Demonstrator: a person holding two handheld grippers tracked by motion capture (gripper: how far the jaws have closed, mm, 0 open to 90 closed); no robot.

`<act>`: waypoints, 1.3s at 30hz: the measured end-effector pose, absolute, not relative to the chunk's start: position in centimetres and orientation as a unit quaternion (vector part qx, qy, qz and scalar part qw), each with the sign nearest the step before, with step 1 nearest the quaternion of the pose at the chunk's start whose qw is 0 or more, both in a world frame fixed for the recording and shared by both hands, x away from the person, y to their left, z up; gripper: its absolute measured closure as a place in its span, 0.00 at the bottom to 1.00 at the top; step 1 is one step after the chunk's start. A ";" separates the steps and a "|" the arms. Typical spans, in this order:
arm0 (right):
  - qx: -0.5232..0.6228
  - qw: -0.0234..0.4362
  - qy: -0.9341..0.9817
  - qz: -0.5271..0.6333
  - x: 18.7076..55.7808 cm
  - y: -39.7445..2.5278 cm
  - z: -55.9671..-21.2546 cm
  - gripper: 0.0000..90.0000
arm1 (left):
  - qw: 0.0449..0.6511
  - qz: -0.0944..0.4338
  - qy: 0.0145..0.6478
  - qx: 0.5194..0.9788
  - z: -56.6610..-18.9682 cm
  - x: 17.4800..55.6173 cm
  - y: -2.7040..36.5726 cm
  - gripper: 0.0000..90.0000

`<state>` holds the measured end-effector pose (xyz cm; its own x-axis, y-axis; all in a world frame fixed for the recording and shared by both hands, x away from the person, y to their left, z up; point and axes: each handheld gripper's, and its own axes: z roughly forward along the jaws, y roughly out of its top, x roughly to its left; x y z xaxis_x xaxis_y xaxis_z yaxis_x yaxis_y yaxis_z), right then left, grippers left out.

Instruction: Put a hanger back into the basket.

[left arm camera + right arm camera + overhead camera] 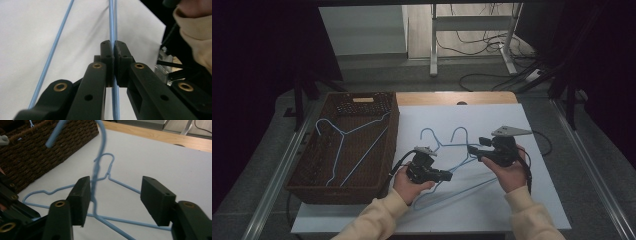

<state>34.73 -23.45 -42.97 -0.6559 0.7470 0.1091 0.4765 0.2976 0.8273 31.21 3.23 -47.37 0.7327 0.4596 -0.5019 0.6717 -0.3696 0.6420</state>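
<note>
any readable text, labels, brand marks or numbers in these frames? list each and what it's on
None readable.
Basket: the pale tag on its far wall looks blank at this size; any print is too small to tell.
Left gripper, shut on a blue hanger: plain black jaws with brass rivets, no marking.
Right gripper, jaws open around a hanger neck: no marking.
White table cover: blank.

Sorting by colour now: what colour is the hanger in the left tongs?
Light blue; the hanger in the left tongs shows best in the left gripper view.
</note>
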 end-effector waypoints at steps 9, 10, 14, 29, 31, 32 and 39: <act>0.390 0.145 0.776 0.475 33.2 -27.1 -43.8 0.41 | 0.462 -0.103 0.335 0.815 -45.2 30.9 4.4 0.96; 0.391 0.147 0.773 0.477 33.0 -27.5 -43.8 0.41 | 0.462 -0.103 0.335 0.815 -45.0 30.9 4.5 0.96; 0.396 0.157 0.763 0.486 32.4 -28.8 -43.7 0.40 | 0.469 -0.094 0.332 0.813 -44.1 30.8 5.0 0.96; 0.416 0.156 0.758 0.478 32.3 -30.6 -45.0 0.39 | 0.519 -0.061 0.330 0.786 -40.2 30.5 9.0 0.96; 0.415 0.156 0.761 0.474 32.3 -30.6 -45.1 0.38 | 0.524 -0.057 0.329 0.783 -39.7 30.5 9.7 0.96; 0.414 0.154 0.762 0.473 32.4 -30.6 -45.2 0.38 | 0.526 -0.057 0.330 0.782 -39.5 30.5 10.0 0.96; 0.410 0.149 0.771 0.463 32.6 -30.4 -45.6 0.32 | 0.543 -0.043 0.332 0.770 -38.0 30.4 12.3 0.96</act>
